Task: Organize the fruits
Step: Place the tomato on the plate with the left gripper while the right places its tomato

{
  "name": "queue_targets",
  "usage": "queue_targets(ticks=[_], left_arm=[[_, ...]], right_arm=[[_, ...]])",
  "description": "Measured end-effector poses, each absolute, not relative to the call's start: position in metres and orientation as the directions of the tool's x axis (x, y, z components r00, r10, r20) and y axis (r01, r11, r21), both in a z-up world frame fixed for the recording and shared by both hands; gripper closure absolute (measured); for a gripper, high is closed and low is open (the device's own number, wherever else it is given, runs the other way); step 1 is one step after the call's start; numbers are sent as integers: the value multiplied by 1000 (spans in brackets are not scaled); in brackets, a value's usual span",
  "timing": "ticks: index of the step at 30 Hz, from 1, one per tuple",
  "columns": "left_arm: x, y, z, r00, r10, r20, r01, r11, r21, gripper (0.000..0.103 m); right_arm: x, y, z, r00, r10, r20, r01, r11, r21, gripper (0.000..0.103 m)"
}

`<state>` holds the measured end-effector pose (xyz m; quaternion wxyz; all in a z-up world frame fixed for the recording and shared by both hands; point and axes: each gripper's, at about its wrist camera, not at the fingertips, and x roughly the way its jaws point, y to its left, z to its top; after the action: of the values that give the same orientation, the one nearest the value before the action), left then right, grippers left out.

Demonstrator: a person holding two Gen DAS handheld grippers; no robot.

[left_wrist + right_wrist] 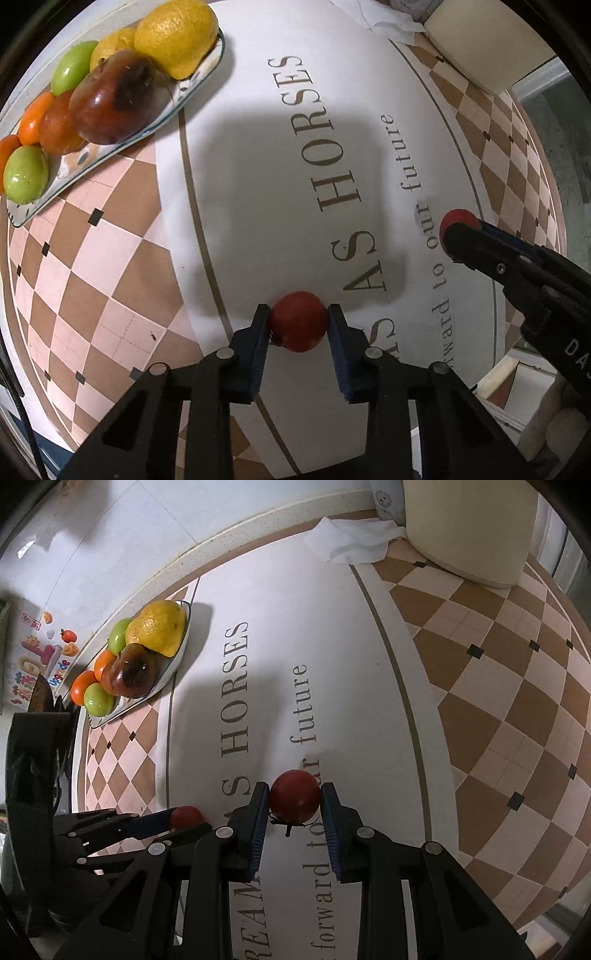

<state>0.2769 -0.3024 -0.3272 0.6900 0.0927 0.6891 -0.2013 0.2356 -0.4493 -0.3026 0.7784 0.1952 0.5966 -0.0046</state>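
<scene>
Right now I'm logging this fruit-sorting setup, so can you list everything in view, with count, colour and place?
small red fruits: two, red, one between each gripper's pads, over the mat.
tray: one, white patterned with a dark rim, far left on the mat.
lemons: two, yellow, at the tray's far end.
green fruits: two, green, on the tray.
oranges: about three, orange, on the tray.
large mottled fruit: one, dark red, on the tray.
mat: one, checkered brown and cream with a white lettered panel.
cloth: one, white, far edge.
cream container: one, far right.
left gripper: black, shut on a red fruit.
right gripper: black, shut on the other.
</scene>
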Motion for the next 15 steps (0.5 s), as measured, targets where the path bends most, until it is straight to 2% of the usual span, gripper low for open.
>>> queue_targets(ticks=[8,15], left_arm=[[303,-245,-268,72,-245,-967,284,935,-215,75],[354,-143,-225,184,-314,-931,57,949,-309,75]], right_arm=[[248,-435,-273,342,262,-903,194,920,340,72],[302,-362,-257,361,418,-834,67,880,470,72]])
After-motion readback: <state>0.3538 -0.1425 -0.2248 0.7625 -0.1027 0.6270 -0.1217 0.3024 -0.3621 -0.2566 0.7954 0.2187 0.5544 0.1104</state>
